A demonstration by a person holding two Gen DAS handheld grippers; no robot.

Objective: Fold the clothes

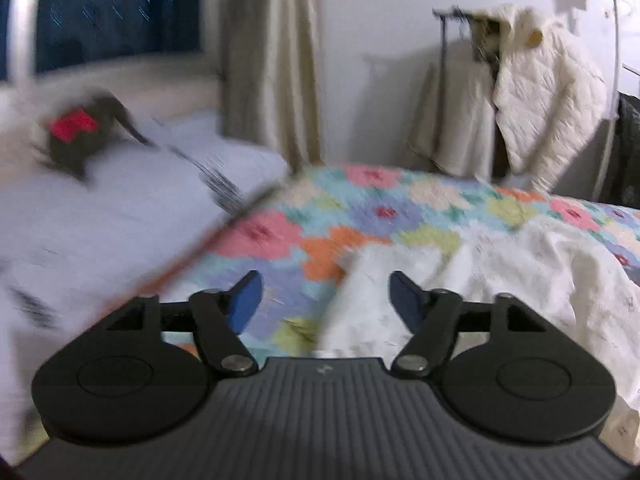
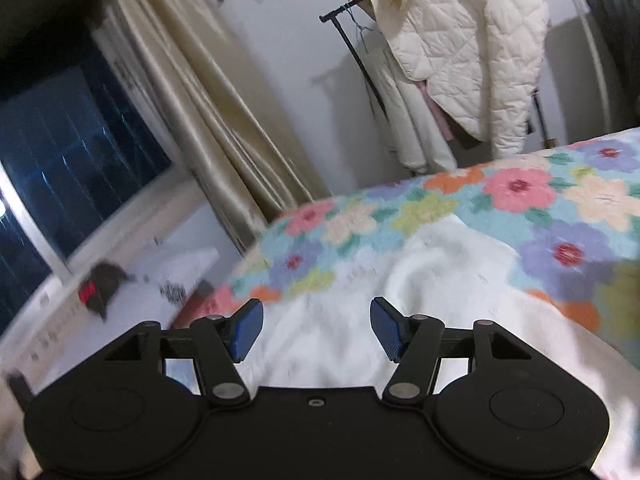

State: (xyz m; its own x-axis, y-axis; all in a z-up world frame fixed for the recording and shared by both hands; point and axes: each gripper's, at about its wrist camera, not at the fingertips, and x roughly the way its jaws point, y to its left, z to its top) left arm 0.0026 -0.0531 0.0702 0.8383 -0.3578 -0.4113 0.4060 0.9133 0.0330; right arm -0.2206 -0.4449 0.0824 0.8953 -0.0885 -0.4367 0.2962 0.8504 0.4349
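- Left wrist view: left gripper [image 1: 326,300] spread wide, blue pads gripping nothing; white garment [image 1: 500,280] rumpled, soft, possibly faintly printed though blur hides detail, heaped on floral blanket [image 1: 280,232], just ahead and to the right.
- Right wrist view: right gripper [image 2: 317,328] likewise wide apart and empty, poised over the white garment [image 2: 400,300]; quilted cream jacket [image 2: 472,48] hanging behind; no legible writing.

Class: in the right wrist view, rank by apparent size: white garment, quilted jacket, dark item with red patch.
1. white garment, though nearness inflates it
2. quilted jacket
3. dark item with red patch
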